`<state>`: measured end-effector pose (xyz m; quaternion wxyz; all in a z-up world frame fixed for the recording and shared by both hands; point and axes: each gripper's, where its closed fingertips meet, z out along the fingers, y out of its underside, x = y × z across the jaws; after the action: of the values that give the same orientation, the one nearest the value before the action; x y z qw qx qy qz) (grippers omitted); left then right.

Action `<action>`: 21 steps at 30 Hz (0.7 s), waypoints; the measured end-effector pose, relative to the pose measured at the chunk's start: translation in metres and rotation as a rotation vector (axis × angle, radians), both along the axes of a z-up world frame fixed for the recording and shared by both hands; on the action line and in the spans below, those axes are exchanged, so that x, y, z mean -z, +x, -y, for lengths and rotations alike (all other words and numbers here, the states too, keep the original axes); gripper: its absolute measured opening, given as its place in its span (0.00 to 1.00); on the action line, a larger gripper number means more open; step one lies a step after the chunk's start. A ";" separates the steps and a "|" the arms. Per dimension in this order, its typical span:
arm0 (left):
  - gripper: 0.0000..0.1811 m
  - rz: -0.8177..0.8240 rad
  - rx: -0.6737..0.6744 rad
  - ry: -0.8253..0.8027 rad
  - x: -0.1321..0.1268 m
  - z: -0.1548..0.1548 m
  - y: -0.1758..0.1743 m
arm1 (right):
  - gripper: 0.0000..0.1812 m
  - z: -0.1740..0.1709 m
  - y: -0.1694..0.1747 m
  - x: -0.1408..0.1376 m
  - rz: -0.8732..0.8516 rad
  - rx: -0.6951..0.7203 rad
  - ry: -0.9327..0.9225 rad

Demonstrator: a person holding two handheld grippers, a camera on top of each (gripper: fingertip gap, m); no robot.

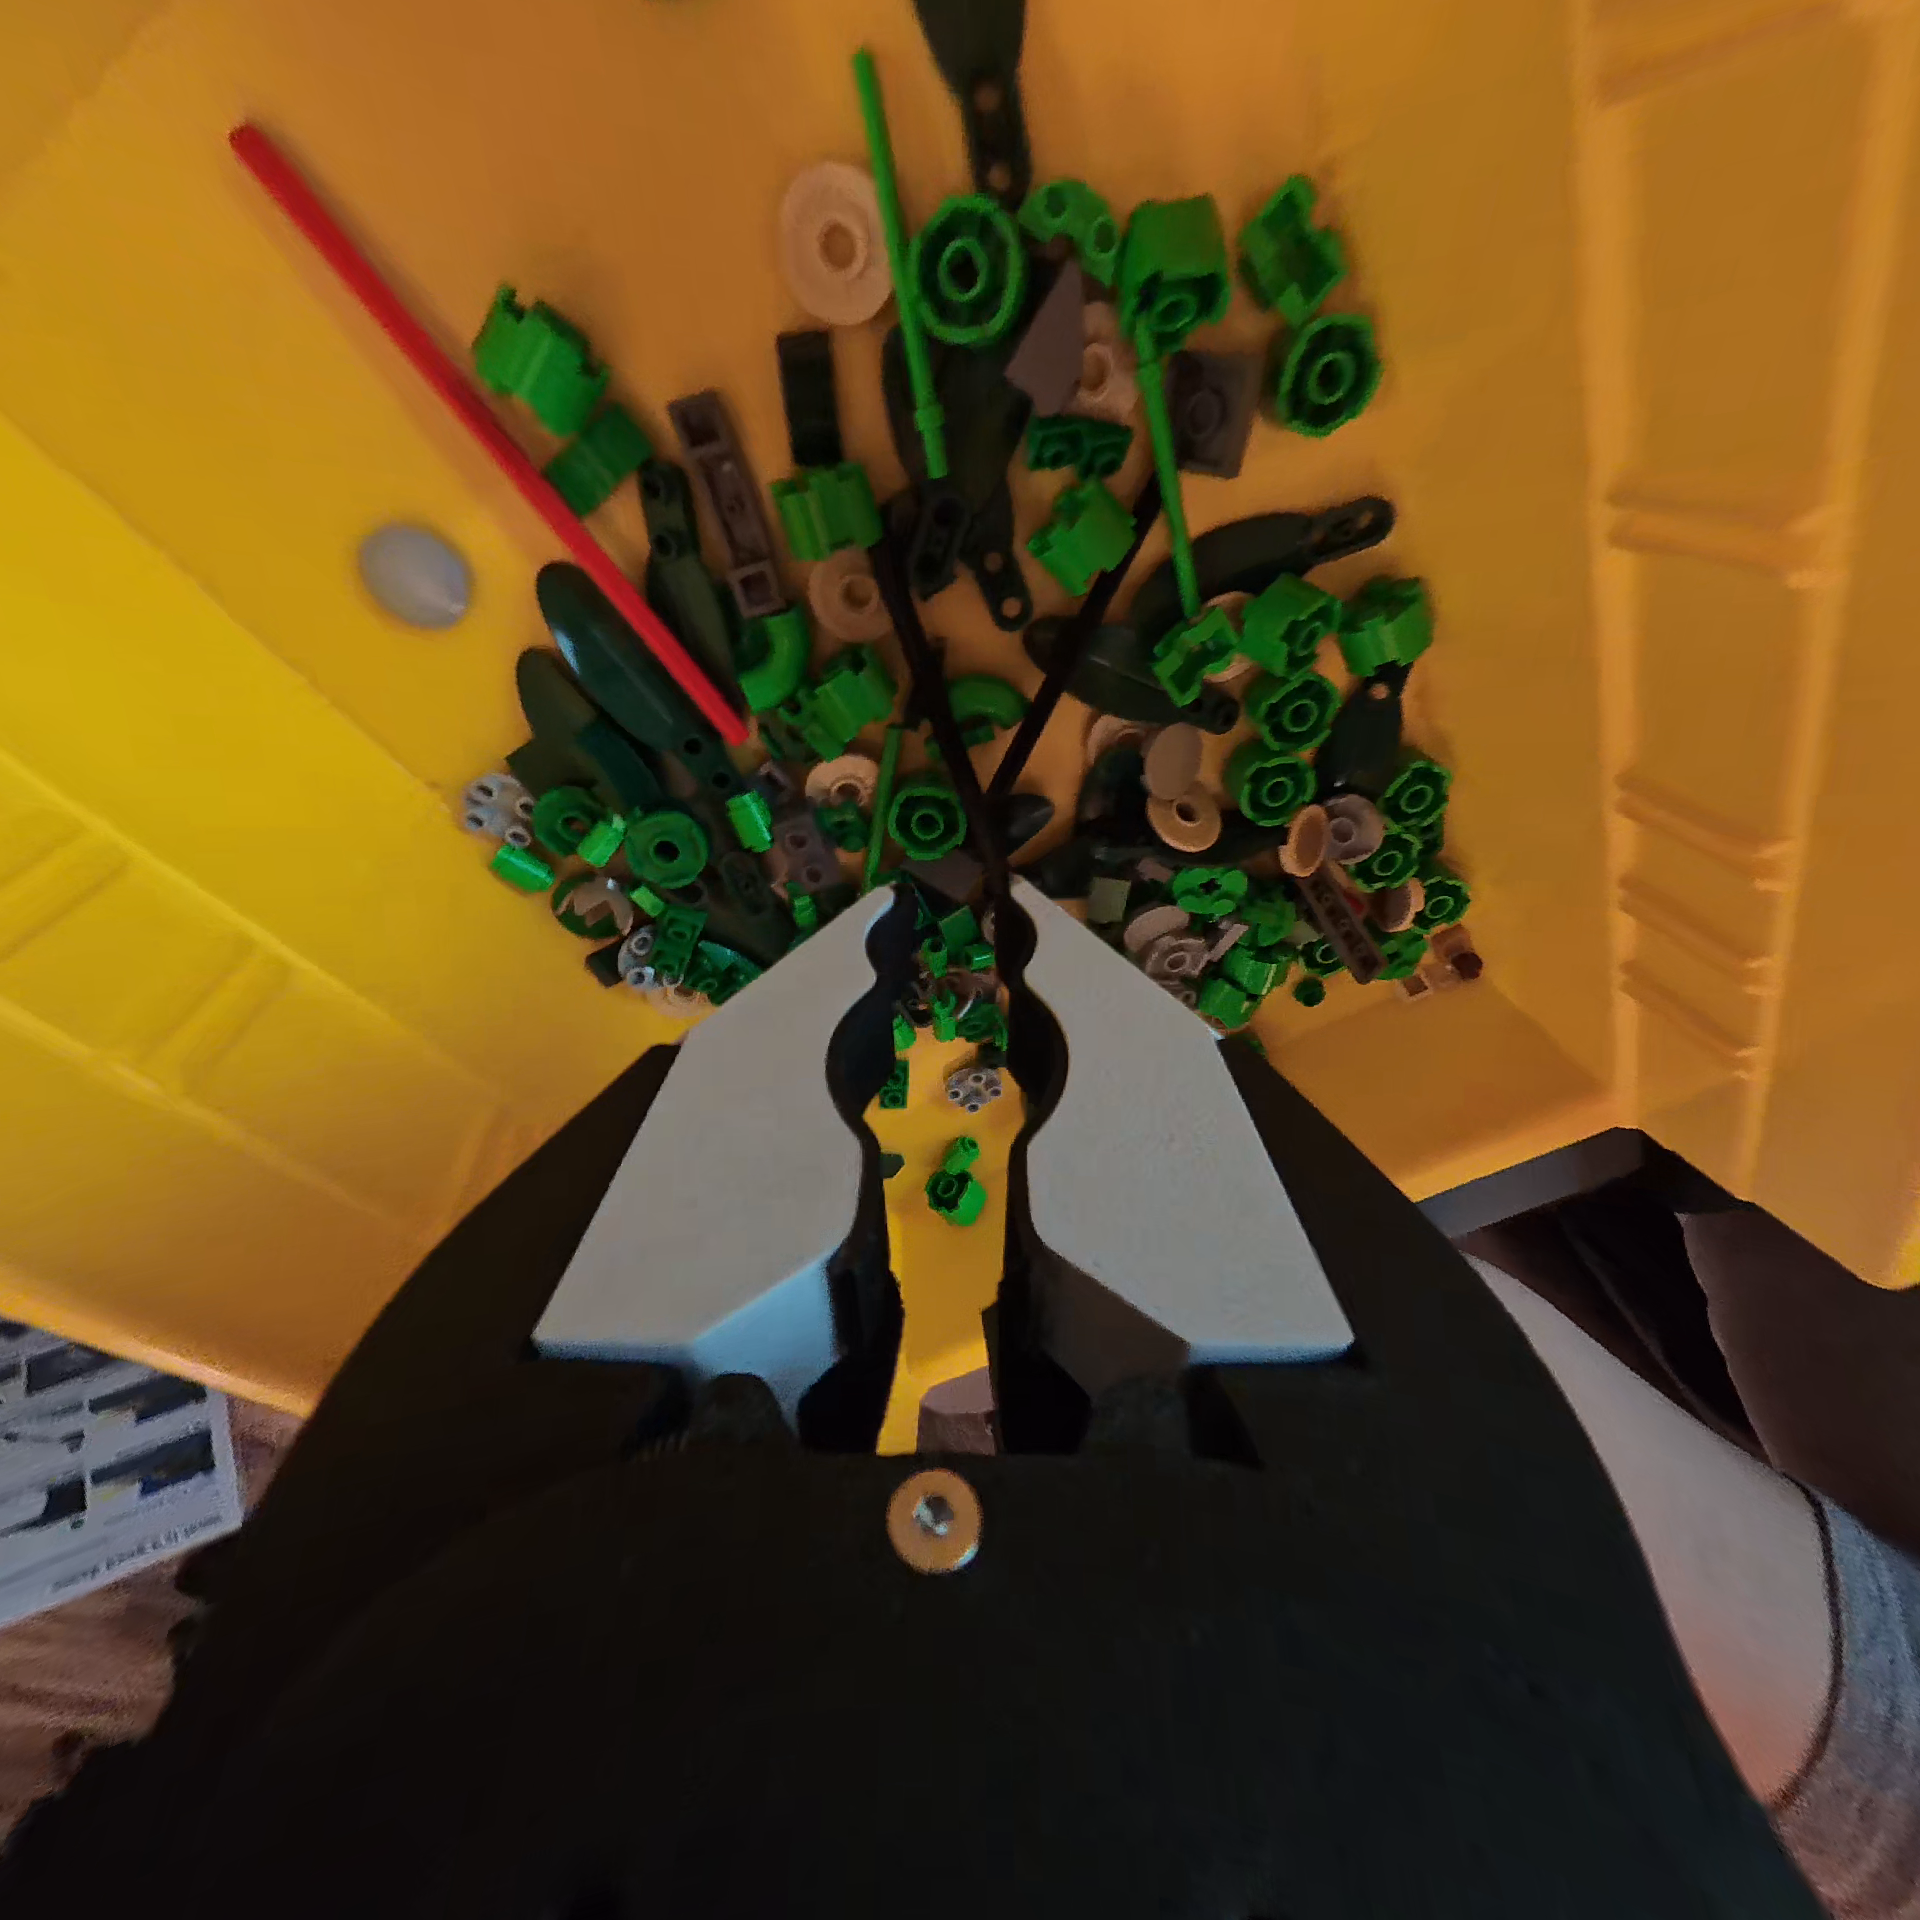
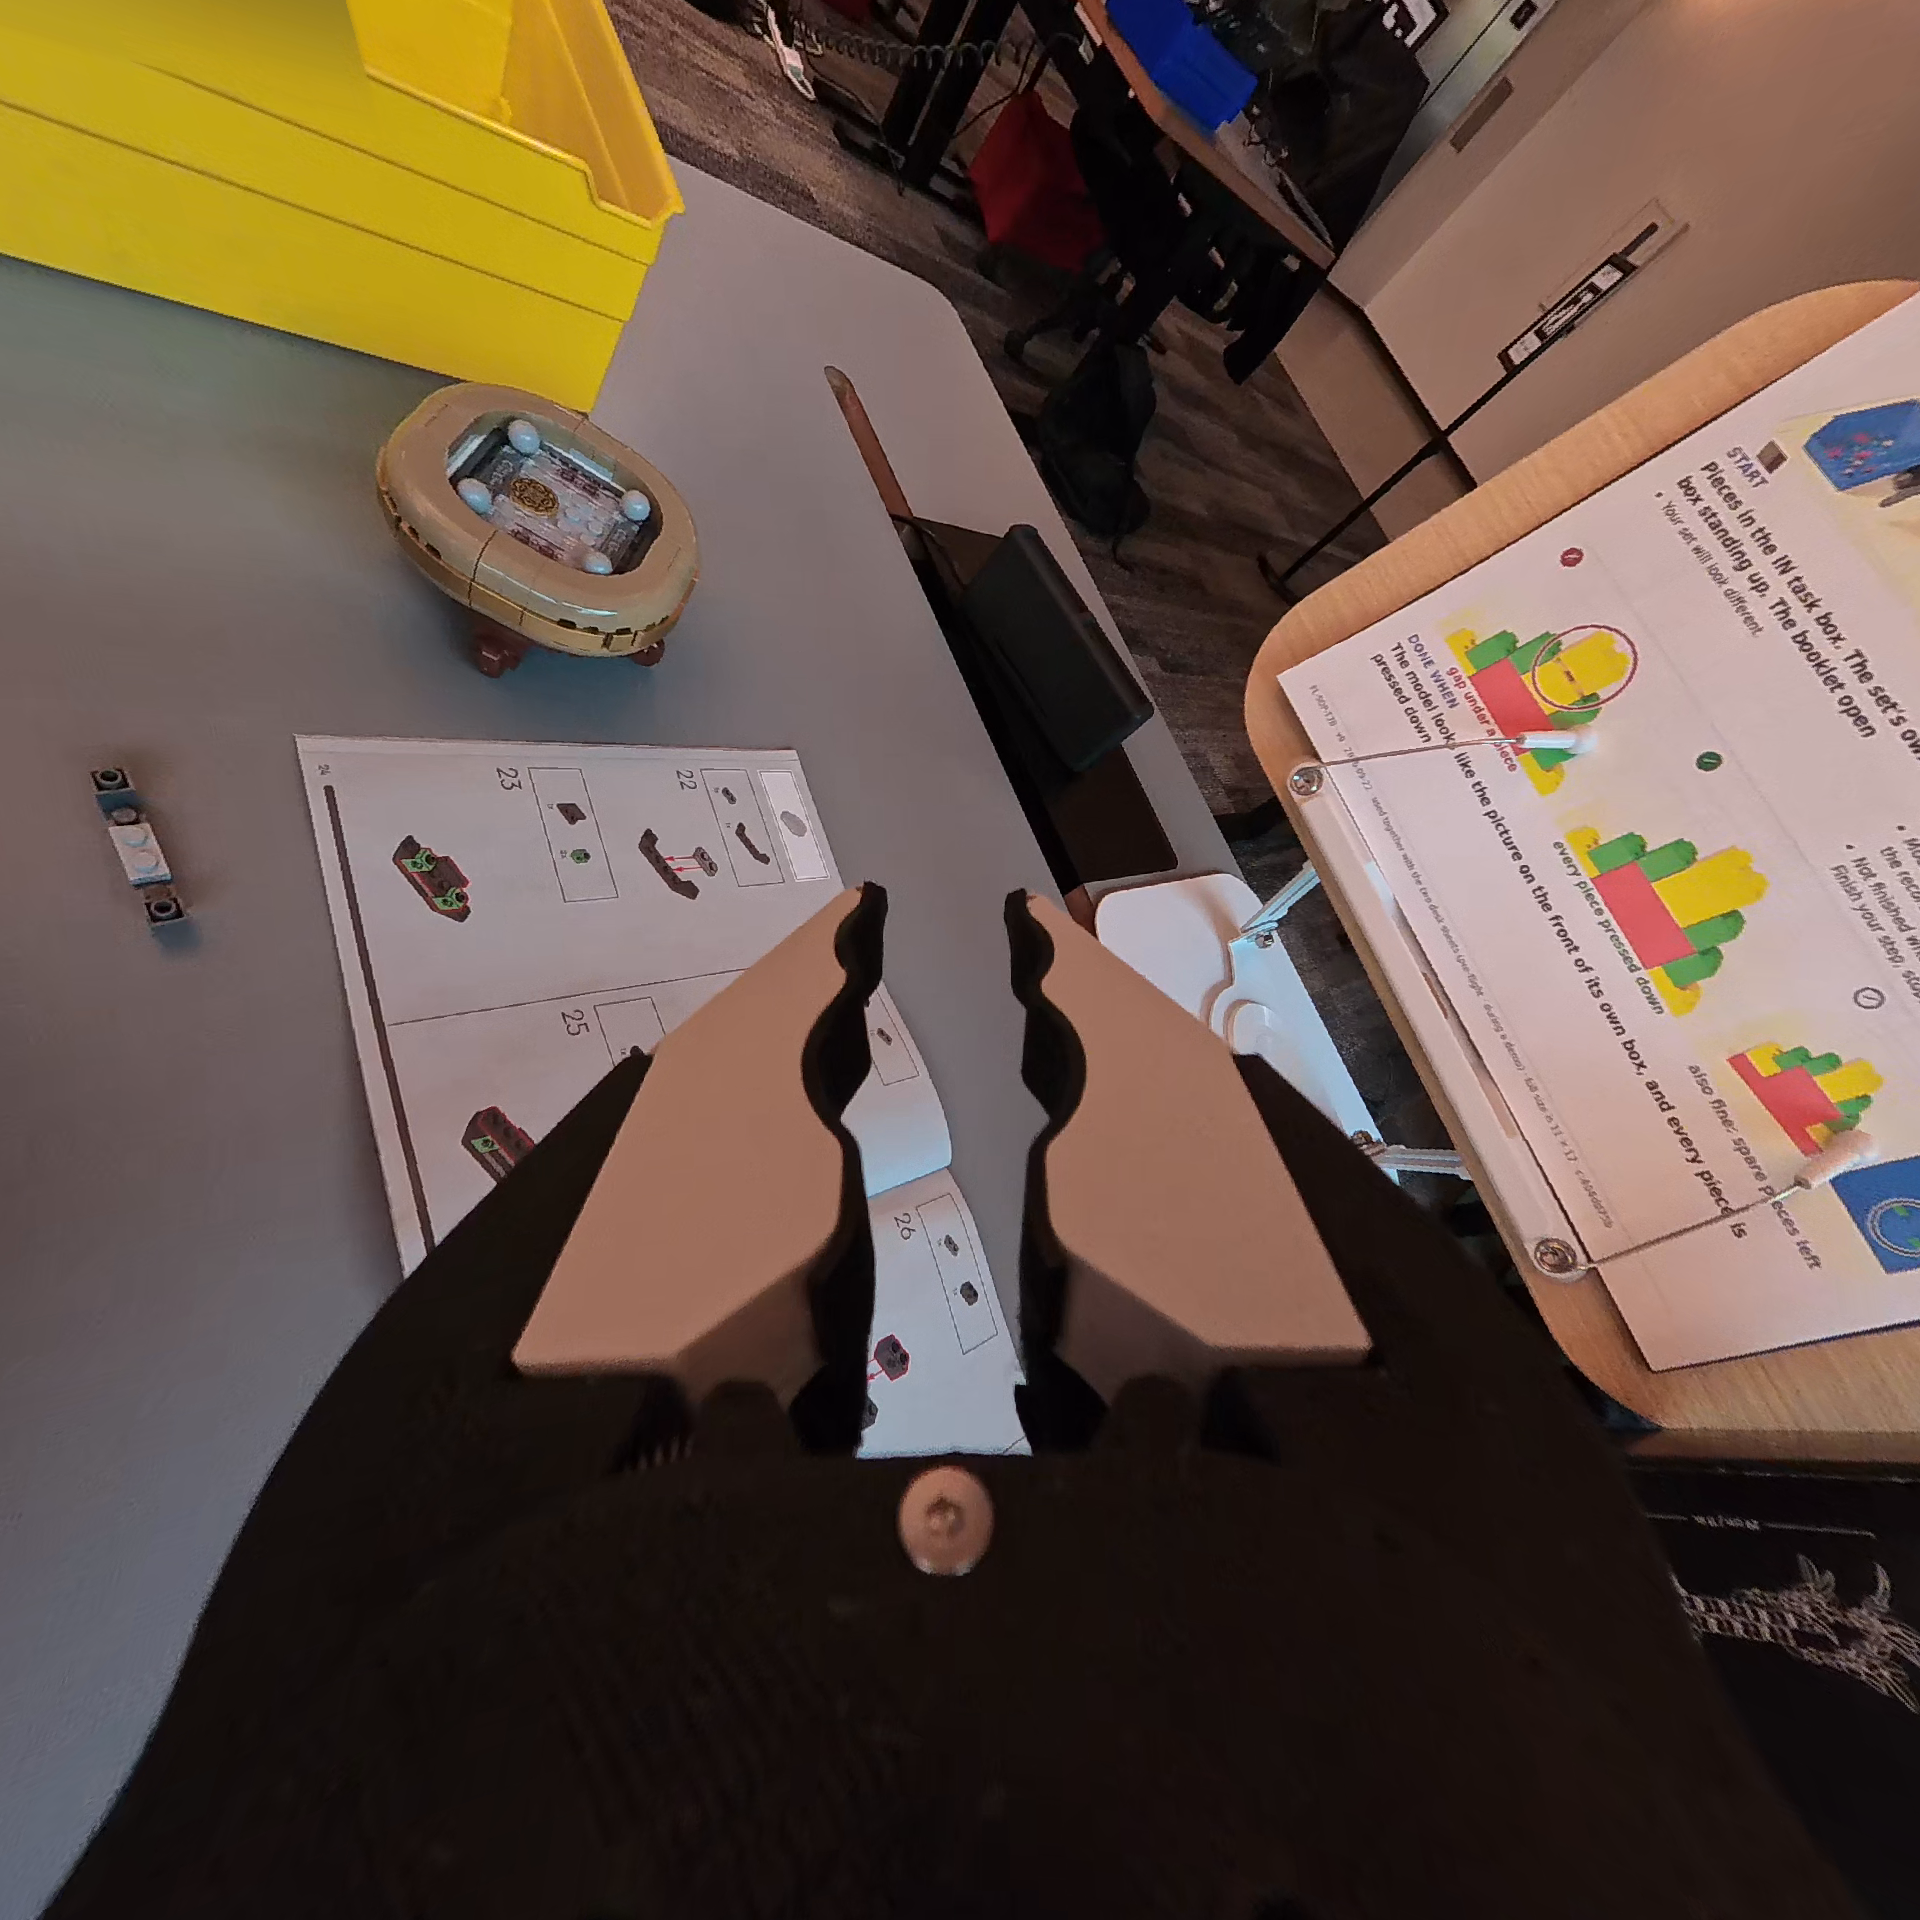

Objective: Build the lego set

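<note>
In the left wrist view, my left gripper is inside a yellow bin, its tips at the near edge of a pile of loose lego pieces: green round and curved bricks, dark green leaves, tan discs, grey plates. A red rod and green rods lie in the pile. Two thin black rods cross just ahead of the tips and run into the gap between the slightly parted jaws. In the right wrist view, my right gripper is open and empty above the open instruction booklet. A tan oval lego build stands on the grey table.
A small grey plate assembly lies left of the booklet. The yellow bin stands at the table's far left. A wooden stand with a printed sheet is at the right. A black box sits past the table edge. Across from one pair of fingers to the other is roughly 45 centimeters. The left tips stand about 10 centimeters off the red rod.
</note>
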<state>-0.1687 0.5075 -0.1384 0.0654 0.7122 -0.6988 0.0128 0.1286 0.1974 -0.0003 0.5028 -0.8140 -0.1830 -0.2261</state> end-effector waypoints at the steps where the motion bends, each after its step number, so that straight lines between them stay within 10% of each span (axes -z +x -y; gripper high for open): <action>1: 0.07 -0.014 -0.007 -0.003 0.001 0.000 -0.002 | 0.12 0.000 0.000 0.000 0.002 0.001 -0.002; 21: 0.07 -0.064 -0.155 -0.146 -0.009 0.017 -0.036 | 0.12 0.000 0.000 0.003 0.016 0.004 -0.021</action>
<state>-0.2047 0.4910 -0.1296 0.1382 0.7575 -0.6364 0.0461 0.1288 0.1973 -0.0033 0.4923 -0.8178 -0.1878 -0.2314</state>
